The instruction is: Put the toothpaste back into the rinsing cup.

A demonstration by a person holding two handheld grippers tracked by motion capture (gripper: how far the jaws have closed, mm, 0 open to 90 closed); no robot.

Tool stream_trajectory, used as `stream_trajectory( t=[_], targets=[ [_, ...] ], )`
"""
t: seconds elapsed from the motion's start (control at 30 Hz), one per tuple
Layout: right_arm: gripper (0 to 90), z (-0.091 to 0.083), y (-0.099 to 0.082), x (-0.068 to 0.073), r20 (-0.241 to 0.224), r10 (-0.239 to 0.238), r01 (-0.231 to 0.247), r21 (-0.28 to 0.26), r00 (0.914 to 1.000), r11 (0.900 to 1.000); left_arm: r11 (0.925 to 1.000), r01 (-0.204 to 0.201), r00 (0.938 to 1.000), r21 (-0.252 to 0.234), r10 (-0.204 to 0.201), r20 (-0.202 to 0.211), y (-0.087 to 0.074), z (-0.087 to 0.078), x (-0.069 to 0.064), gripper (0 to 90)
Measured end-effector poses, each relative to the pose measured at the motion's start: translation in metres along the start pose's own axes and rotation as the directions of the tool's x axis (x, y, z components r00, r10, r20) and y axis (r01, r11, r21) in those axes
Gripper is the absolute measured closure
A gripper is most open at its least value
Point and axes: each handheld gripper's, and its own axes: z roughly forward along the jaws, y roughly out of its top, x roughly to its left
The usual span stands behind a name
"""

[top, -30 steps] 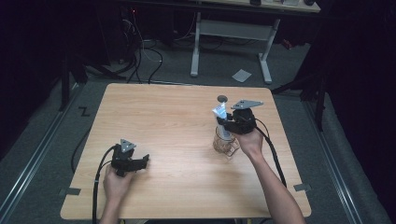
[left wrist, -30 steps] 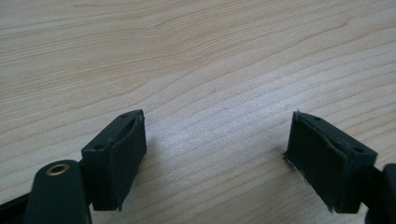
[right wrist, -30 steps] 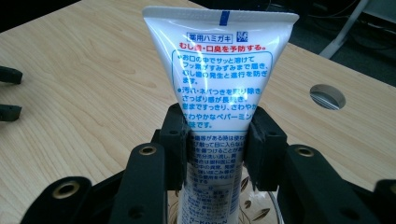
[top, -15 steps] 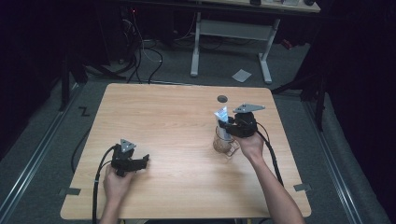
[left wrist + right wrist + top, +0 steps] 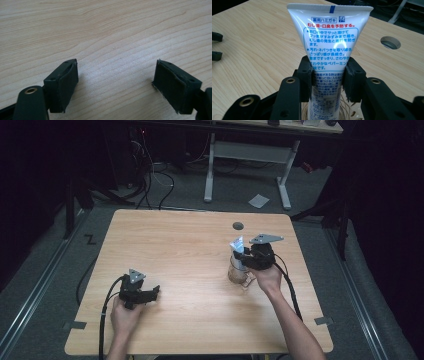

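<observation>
A white toothpaste tube with blue and red print stands upright, crimped end up, its lower part inside a clear glass on the right half of the wooden table. My right gripper is shut on the tube, black pads pressing its middle from both sides; the glass rim shows below the jaws. My left gripper rests low over the table near the front left, jaws wide apart with bare wood between the pads.
A round cable hole lies in the table behind the glass, also in the right gripper view as the hole. A white desk frame and cables stand on the floor beyond the far edge. Black cables trail from both grippers.
The right gripper with the tube has shifted slightly toward the person and lower over the glass. The left gripper has stayed put.
</observation>
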Motion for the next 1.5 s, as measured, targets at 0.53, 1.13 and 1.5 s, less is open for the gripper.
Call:
stream_trajectory(
  t=[0.53,1.13,1.5],
  targets=[
    [63.4,0.003,-0.009,0.005,-0.006,0.002,-0.002,-0.017,1.0000,0.9998,1.0000,0.000,1.0000,0.000,0.000,0.000,0.000,0.000,0.000,20.2],
    [62.7,0.007,-0.020,0.003,-0.003,0.009,-0.009,0.003,1.0000,1.0000,1.0000,0.000,1.0000,0.000,0.000,0.000,0.000,0.000,0.000,20.2],
    [61.9,0.005,-0.021,0.005,0.007,-0.014,0.014,0.011,0.9999,0.9998,1.0000,0.000,1.0000,0.000,0.000,0.000,0.000,0.000,0.000,20.2]
  ],
)
